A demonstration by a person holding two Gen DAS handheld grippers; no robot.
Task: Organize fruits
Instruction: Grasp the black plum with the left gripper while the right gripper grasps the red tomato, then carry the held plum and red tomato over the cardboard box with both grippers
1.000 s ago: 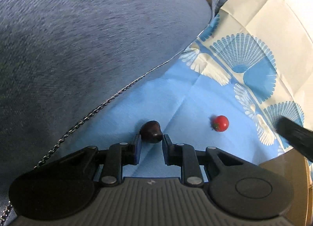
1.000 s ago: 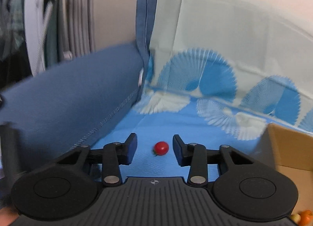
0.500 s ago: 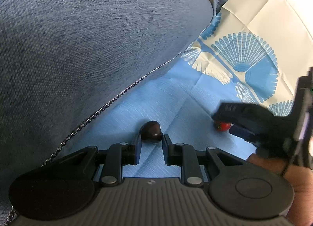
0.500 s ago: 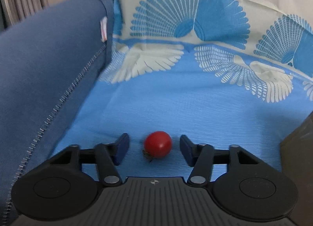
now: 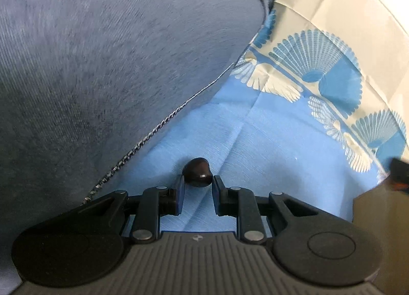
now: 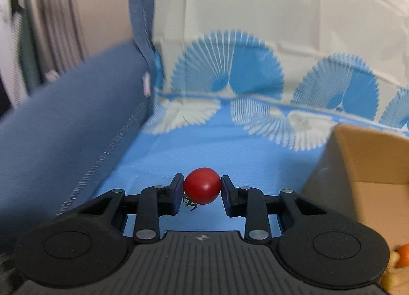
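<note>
Red cherry tomato [image 6: 202,185] is now sitting clamped between the right gripper [image 6: 202,190] pads, which have just been closing on it; a second ago it was lying loose on the blue cloth [image 6: 230,152]. Beside a cardboard box [image 6: 368,162], the left gripper [image 5: 197,184] is still pinching the dark fruit [image 5: 197,172].

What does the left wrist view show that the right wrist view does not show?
Only the left wrist view shows the left gripper shut on a dark fruit. Only the right wrist view shows the right gripper shut on a red tomato, and orange fruit at the corner. Both show the blue patterned cloth, the blue cushion and the cardboard box.
</note>
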